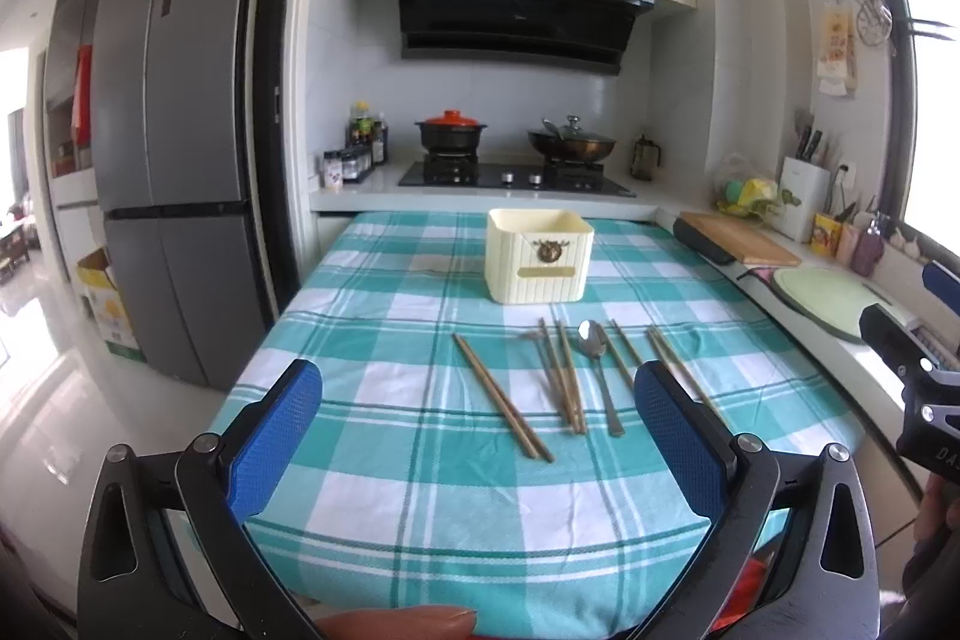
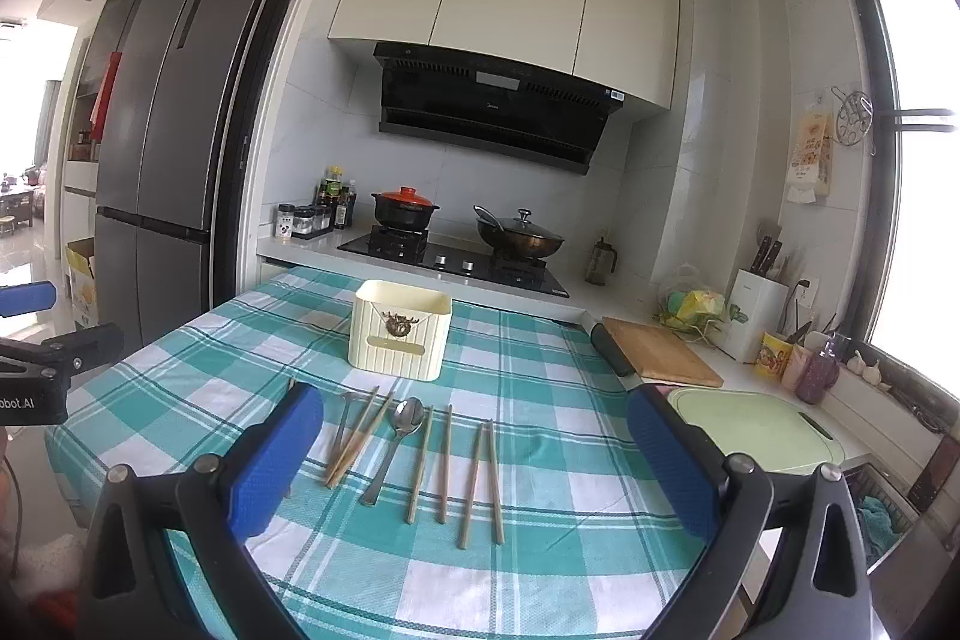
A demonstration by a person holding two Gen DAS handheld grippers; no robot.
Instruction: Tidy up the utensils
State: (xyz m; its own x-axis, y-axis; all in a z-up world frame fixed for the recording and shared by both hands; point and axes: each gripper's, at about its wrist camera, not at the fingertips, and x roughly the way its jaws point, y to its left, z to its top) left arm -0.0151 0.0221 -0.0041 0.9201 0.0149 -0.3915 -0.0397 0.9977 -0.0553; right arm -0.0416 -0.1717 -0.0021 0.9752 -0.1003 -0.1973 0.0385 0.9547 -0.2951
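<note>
A cream utensil holder (image 1: 537, 256) (image 2: 399, 328) stands upright at the far middle of the teal checked tablecloth (image 1: 420, 520) (image 2: 540, 580). In front of it lie several wooden chopsticks (image 1: 504, 400) (image 2: 480, 478), a metal spoon (image 1: 594, 340) (image 2: 408, 415) and another thin metal utensil (image 2: 343, 421), all loose on the cloth. My left gripper (image 1: 480, 436) hovers open over the near edge, nothing between its blue pads. My right gripper (image 2: 474, 460) is open too, short of the utensils. Each gripper shows at the other view's edge.
Beyond the table runs a counter with a hob, a red-lidded pot (image 1: 451, 133) and a wok (image 1: 571, 145). On the right counter lie a wooden board (image 2: 663, 349) and a green board (image 2: 756, 427). A grey fridge (image 1: 174, 130) stands on the left.
</note>
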